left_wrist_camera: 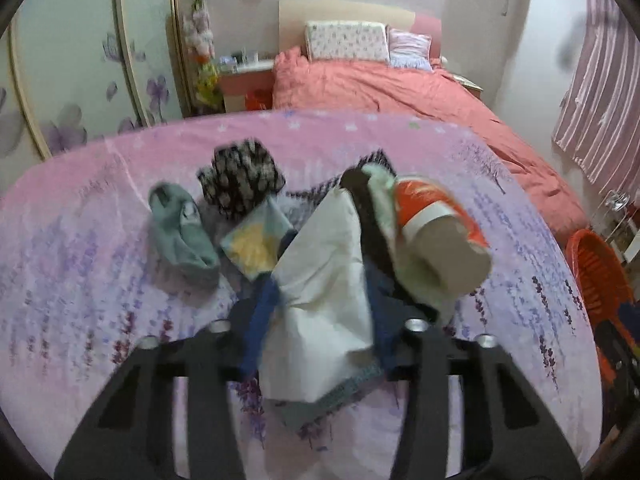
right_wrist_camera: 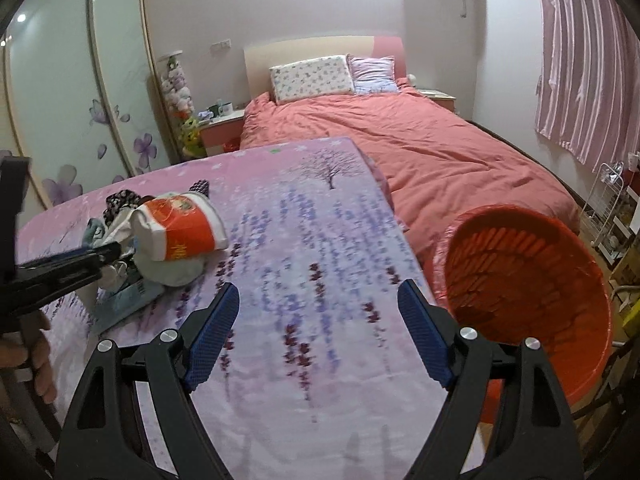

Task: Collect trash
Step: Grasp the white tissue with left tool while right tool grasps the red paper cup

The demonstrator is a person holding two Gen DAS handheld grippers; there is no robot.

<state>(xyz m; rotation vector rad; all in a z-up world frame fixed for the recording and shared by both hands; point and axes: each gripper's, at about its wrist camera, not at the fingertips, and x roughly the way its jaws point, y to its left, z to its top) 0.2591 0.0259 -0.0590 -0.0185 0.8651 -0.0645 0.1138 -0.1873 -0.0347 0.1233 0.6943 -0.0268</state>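
While the left gripper [left_wrist_camera: 320, 320] sits over the pile of trash, its blue-padded jaws are pinched narrow on a crumpled white tissue [left_wrist_camera: 324, 280], which stands up between them. The pile rests on a pink table cover with purple flower print [left_wrist_camera: 100, 280]: a grey-green sock-like cloth [left_wrist_camera: 180, 232], a black-and-white patterned cloth [left_wrist_camera: 240, 176], a yellow and pale-blue wrapper [left_wrist_camera: 256, 240], and an orange-and-white paper cup [left_wrist_camera: 436, 232] lying on its side, touching the tissue's right. The right gripper [right_wrist_camera: 318, 332] hangs with its jaws wide and nothing between them, above bare cover. A round orange plastic basket [right_wrist_camera: 520, 280] stands just beside the table's right edge.
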